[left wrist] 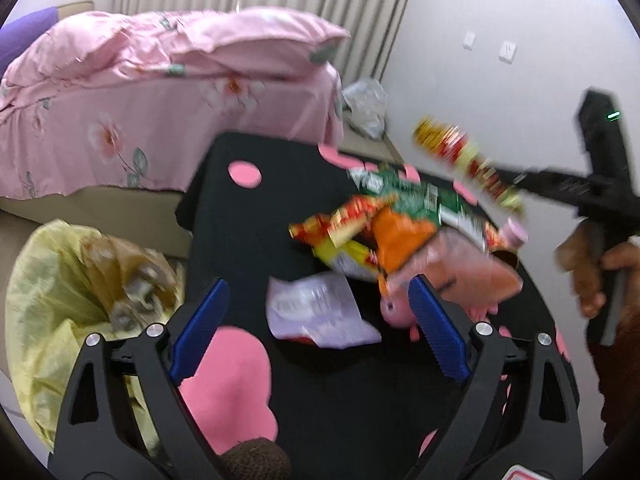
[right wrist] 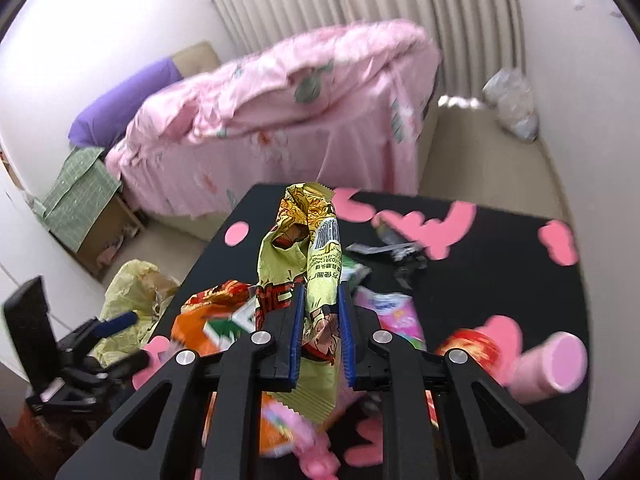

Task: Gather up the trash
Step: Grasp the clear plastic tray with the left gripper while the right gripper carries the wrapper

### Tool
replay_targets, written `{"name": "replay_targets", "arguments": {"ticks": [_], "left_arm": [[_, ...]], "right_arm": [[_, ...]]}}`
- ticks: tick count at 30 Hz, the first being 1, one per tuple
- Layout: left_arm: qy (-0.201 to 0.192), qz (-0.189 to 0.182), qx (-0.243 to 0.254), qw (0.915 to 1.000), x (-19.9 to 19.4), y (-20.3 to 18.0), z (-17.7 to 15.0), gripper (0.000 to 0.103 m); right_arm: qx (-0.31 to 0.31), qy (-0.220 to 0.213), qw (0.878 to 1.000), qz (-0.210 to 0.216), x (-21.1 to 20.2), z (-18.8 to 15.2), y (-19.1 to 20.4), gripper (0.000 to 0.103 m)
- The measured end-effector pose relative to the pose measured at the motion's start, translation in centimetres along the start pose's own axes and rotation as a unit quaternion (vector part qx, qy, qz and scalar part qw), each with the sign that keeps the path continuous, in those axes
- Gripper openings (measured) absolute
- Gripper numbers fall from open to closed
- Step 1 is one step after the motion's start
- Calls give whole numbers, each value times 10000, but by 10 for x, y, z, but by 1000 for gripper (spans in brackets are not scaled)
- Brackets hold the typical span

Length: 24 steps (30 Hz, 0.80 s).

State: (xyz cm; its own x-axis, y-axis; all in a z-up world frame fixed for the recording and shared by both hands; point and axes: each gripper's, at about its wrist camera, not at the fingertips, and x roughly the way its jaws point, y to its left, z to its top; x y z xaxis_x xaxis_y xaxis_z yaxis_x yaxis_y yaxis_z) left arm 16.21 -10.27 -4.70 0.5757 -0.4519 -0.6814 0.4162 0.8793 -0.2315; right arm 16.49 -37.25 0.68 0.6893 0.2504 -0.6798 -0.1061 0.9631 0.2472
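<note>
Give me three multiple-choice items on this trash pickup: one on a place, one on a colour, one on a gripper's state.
1. Where is the yellow trash bag?
A. on the bed
B. on the floor beside the black table
C. on the table

2. What colour are the pads on the left gripper's fingers?
A. blue
B. red
C. white

3. What is the state of the right gripper?
A. open and bare
B. shut on nothing
C. shut on the yellow-green wrapper

Answers:
1 B: the bag sits low at the table's left edge in the left wrist view.
2 A: both pads show blue.
3 C: in the right wrist view the wrapper is pinched between its pads and stands up above the table.
</note>
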Motion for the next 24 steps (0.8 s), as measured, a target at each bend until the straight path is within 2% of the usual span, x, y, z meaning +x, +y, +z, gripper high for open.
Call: {"name": "replay_targets", "arguments": {"ticks": [2, 5, 11, 15, 20, 24], "left_arm": [[238, 15, 16, 9997, 9, -4, -7, 87], [499, 51, -187, 9986, 19, 0, -12, 87], [409, -123, -1035, 9937, 6, 15, -22, 77], [315, 66, -1207, 9922, 6, 9, -28, 63], [449, 265, -1423, 9885, 24, 6, -24, 46], [528, 304, -1503, 9868, 32, 10, -24, 18]], "right_arm": [[-212, -311, 9990, -252, -24, -13, 3, 16], [-364, -526, 9969, -450, -48, -33, 4, 16], [-393, -914, 9920, -772, -80, -81, 4, 16], [-372, -887, 9917, -849, -82, -108, 3, 16], [-180, -834, 9925, -877, -83, -121, -2, 16], [-86, -874, 9918, -923, -87, -128, -4, 16]]}}
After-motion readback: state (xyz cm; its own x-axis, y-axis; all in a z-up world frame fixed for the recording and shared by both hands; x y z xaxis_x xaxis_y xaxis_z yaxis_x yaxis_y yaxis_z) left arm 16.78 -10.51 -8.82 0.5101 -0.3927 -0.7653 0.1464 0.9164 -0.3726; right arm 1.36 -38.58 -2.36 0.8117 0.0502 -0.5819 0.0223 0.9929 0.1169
